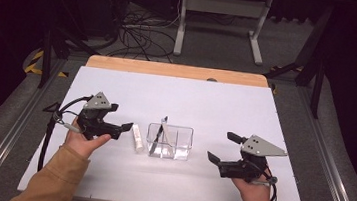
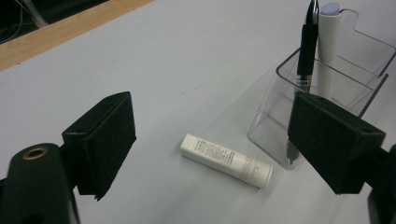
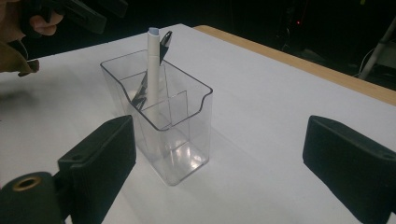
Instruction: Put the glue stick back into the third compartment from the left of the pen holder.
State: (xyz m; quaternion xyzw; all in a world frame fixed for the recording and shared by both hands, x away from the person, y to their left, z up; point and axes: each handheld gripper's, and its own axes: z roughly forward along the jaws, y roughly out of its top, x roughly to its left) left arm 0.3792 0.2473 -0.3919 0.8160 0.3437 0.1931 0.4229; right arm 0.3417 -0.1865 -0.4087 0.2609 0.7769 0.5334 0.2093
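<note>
Left gripper (image 1: pixel 122 127) is held over the left part of the white surface (image 1: pixel 217 97), fingers (image 2: pixel 105 140) apart, nothing between them. Right gripper (image 1: pixel 223 148) is held toward the right edge, fingers (image 3: pixel 100 161) also apart and empty.

White cylindrical tube with printed label (image 2: pixel 226 160) is lying flat on the surface, just beside the left wall of the clear plastic divided holder (image 1: pixel 182 141), not touching it as far as can be seen. In the high view its long axis runs roughly from near edge to far edge; which end is the cap cannot be made out there. Label print is too small to read.

Holder is standing upright around the middle of the surface, nearer the near edge. Black pen (image 2: pixel 306 51) and white pen-like stick (image 3: pixel 152 70) are leaning in its left compartments. Pen tip is cut off by the top of the left gripper view; its lower end is partly hidden behind that gripper's right finger. Which exact compartment holds each cannot be told.
</note>
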